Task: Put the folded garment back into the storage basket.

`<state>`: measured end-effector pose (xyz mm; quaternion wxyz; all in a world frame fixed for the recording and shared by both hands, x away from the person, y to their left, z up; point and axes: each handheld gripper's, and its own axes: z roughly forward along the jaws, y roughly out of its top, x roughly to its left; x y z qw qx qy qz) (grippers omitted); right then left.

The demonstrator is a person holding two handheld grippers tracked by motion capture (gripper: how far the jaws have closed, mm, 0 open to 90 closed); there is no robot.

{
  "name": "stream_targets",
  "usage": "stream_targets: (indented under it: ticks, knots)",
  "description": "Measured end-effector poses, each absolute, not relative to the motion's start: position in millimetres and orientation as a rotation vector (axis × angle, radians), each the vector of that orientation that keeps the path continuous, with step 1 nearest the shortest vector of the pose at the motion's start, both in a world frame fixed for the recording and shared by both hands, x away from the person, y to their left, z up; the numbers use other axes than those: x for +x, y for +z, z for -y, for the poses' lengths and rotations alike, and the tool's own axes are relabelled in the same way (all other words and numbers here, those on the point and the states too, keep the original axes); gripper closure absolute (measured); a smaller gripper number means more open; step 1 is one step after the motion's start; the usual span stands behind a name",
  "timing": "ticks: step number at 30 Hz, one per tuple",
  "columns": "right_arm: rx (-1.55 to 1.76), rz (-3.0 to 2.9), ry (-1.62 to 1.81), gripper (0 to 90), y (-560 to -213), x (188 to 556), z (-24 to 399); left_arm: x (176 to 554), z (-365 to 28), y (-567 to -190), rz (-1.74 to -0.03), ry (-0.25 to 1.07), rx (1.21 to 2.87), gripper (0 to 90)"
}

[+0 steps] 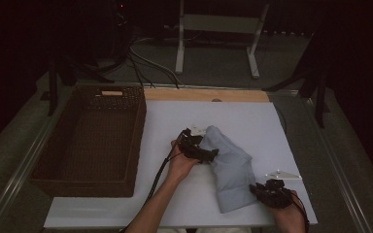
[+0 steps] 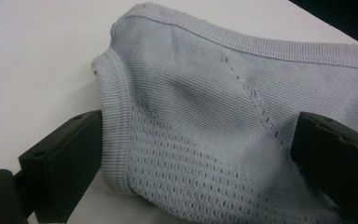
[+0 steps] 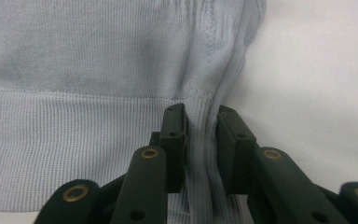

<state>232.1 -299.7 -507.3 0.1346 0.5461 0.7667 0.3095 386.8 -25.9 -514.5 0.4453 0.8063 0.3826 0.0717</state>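
Sweater [image 1: 229, 167], pale blue and knitted, lies folded on the white table [image 1: 252, 116], and we have both grippers at it. Our left gripper [image 2: 196, 149] has its jaws wide apart, one on each side of the folded top end, with the ribbed edge just inside the left jaw and the open-knit patch spread between the two; we cannot tell whether the pads press on the cloth or only stand beside it. Our right gripper [image 3: 202, 140] has its jaws close together, clamped on a pinched ridge of the ribbed hem at the sweater's near corner, and the cloth bunches into folds that run up from between them. In the high view the left gripper [image 1: 200, 148] sits at the far end of the sweater and the right gripper [image 1: 270, 193] at the near end, both dark and hard to read against the dim scene. A brown wicker basket [image 1: 77, 179] stands well off beyond the left jaw's side, its inside in shadow. Our right hand is cut off by the picture's bottom edge.
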Motion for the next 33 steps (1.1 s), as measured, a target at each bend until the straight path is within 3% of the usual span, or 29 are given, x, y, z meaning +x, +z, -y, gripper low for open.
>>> stream_targets:
  ticks: [33]
  knots:
    - [1.582, -2.220, 0.895, 74.0, -507, 232, 299, 397, 37, -528, -1.046, 0.175, 2.086, 1.9]
